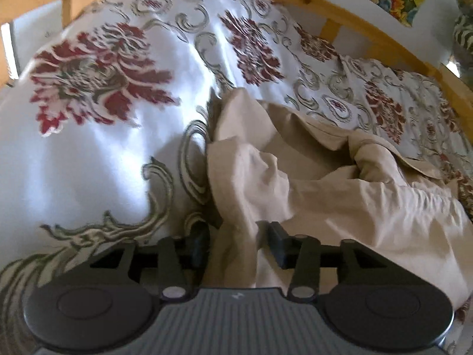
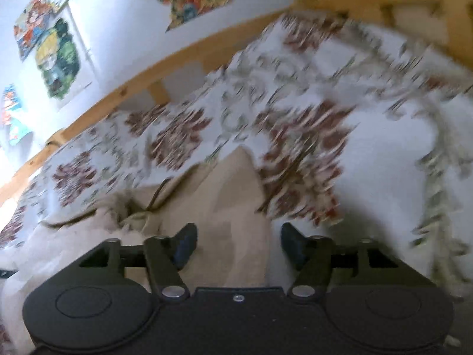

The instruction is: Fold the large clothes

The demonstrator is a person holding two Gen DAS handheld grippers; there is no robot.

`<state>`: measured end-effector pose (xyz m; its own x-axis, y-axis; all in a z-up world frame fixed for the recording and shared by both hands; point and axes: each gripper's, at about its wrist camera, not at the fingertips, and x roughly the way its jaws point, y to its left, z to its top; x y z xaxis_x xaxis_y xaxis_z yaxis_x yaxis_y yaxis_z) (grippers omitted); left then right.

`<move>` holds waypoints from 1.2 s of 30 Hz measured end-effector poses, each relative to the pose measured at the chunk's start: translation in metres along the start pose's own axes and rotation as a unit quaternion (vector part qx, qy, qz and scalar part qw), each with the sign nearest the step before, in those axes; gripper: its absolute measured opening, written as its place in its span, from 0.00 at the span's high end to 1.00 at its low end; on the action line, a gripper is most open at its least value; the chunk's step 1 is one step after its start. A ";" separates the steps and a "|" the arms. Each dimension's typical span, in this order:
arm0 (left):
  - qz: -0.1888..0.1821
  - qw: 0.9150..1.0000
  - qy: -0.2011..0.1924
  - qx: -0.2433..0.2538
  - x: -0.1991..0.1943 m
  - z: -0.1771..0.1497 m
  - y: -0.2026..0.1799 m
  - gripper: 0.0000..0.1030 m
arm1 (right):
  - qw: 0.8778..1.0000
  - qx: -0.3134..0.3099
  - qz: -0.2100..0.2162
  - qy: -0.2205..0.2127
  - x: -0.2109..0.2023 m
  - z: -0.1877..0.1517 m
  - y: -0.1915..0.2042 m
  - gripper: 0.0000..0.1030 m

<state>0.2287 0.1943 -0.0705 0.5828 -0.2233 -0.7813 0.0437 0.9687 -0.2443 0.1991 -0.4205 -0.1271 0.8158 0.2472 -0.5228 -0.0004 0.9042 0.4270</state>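
Observation:
A large beige garment (image 1: 325,183) lies crumpled on a bed with a white floral cover (image 1: 97,136). In the left wrist view my left gripper (image 1: 236,245) has its jaws apart, with a fold of the beige cloth running between the fingers (image 1: 279,245). In the right wrist view, which is blurred by motion, my right gripper (image 2: 236,245) is open, and a raised corner of the same beige garment (image 2: 230,201) lies between and ahead of its fingers (image 2: 184,245). I cannot tell whether either gripper's pads press the cloth.
A wooden bed rail (image 1: 369,26) runs along the far side of the bed and also shows in the right wrist view (image 2: 142,82). Behind it is a white wall with colourful pictures (image 2: 59,56). The floral cover (image 2: 369,162) spreads to the right.

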 end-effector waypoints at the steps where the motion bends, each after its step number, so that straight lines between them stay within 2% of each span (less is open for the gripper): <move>1: -0.004 1.000 0.002 0.003 0.001 0.000 -0.001 0.47 | 1.000 -0.002 0.006 0.001 0.002 0.000 0.001 0.36; 2: -0.004 1.000 0.001 0.006 0.003 0.001 -0.002 0.50 | 1.000 -0.007 0.006 0.004 0.004 0.000 0.003 0.55; 3: -0.002 1.000 0.000 0.012 0.003 0.000 -0.005 0.67 | 1.000 -0.014 -0.002 0.008 0.005 0.000 0.006 0.69; 5: -0.010 1.000 -0.001 0.011 0.003 0.000 -0.008 0.85 | 1.000 -0.016 -0.012 0.006 0.004 -0.001 0.008 0.86; 6: -0.009 1.000 -0.009 0.010 0.000 0.000 -0.011 0.91 | 1.000 -0.020 -0.014 0.000 0.001 -0.001 0.011 0.86; 8: -0.010 0.999 -0.036 0.016 -0.008 0.002 -0.019 0.95 | 0.998 -0.047 -0.036 -0.019 -0.008 -0.002 0.021 0.89; 11: -0.033 0.997 -0.074 0.007 -0.023 0.011 -0.031 0.96 | 0.994 -0.043 -0.065 -0.082 -0.042 0.010 0.024 0.90; 13: -0.049 0.996 -0.080 0.003 -0.025 0.020 -0.039 0.96 | 0.992 -0.024 -0.062 -0.108 -0.066 0.017 0.020 0.90; 15: -0.038 0.997 -0.072 0.013 -0.021 0.023 -0.045 0.96 | 0.990 -0.052 -0.079 -0.105 -0.070 0.016 0.024 0.90; 18: -0.014 0.998 -0.055 0.007 -0.015 0.014 -0.037 0.96 | 0.996 -0.024 -0.052 -0.066 -0.052 0.011 0.015 0.84; 20: -0.005 0.999 -0.045 -0.012 -0.015 0.007 -0.025 0.94 | 0.996 -0.038 -0.062 -0.050 -0.040 0.009 0.012 0.72; 21: -0.002 0.999 -0.039 -0.012 -0.014 0.003 -0.020 0.90 | 0.996 -0.039 -0.062 -0.043 -0.034 0.009 0.009 0.67; 22: 0.000 0.999 -0.030 -0.010 -0.012 0.002 -0.016 0.87 | 0.997 -0.029 -0.055 -0.040 -0.028 0.010 0.005 0.57; 23: 0.001 1.000 -0.023 -0.012 -0.009 0.001 -0.012 0.79 | 0.998 -0.018 -0.046 -0.037 -0.022 0.011 0.002 0.45; 24: 0.002 1.000 -0.020 -0.017 -0.007 0.000 -0.007 0.66 | 0.999 -0.012 -0.039 -0.033 -0.016 0.013 -0.001 0.41; 25: 0.007 1.000 -0.017 -0.023 -0.004 0.001 -0.004 0.60 | 0.999 -0.013 -0.033 -0.025 -0.007 0.015 -0.001 0.35; 26: 0.011 0.999 -0.011 -0.028 -0.001 0.001 -0.001 0.54 | 0.999 -0.018 -0.030 -0.010 0.001 0.017 -0.002 0.31; 29: -0.005 1.000 0.000 -0.020 0.006 0.003 0.003 0.51 | 0.999 -0.038 -0.015 0.020 0.025 0.019 -0.001 0.31; 30: -0.009 1.000 0.004 -0.013 0.008 0.004 0.002 0.51 | 0.999 -0.039 -0.005 0.022 0.028 0.020 0.000 0.36; 31: -0.011 1.000 0.006 -0.006 0.010 0.004 0.001 0.53 | 0.999 -0.039 0.002 0.025 0.031 0.020 0.002 0.58; 32: -0.015 1.000 0.006 -0.001 0.012 0.005 -0.001 0.70 | 0.999 -0.042 -0.006 0.028 0.033 0.020 0.005 0.76; 33: -0.029 1.000 0.008 0.002 0.014 0.004 -0.002 0.85 | 0.998 -0.049 -0.013 0.027 0.034 0.019 0.008 0.81; 36: -0.032 0.999 -0.014 0.003 0.010 0.002 -0.010 0.94 | 0.995 -0.088 -0.044 0.006 0.023 0.016 0.023 0.92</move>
<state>0.2360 0.1821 -0.0747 0.6005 -0.2824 -0.7481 0.0870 0.9531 -0.2900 0.2273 -0.3997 -0.1181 0.8100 0.1678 -0.5620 -0.0311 0.9691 0.2446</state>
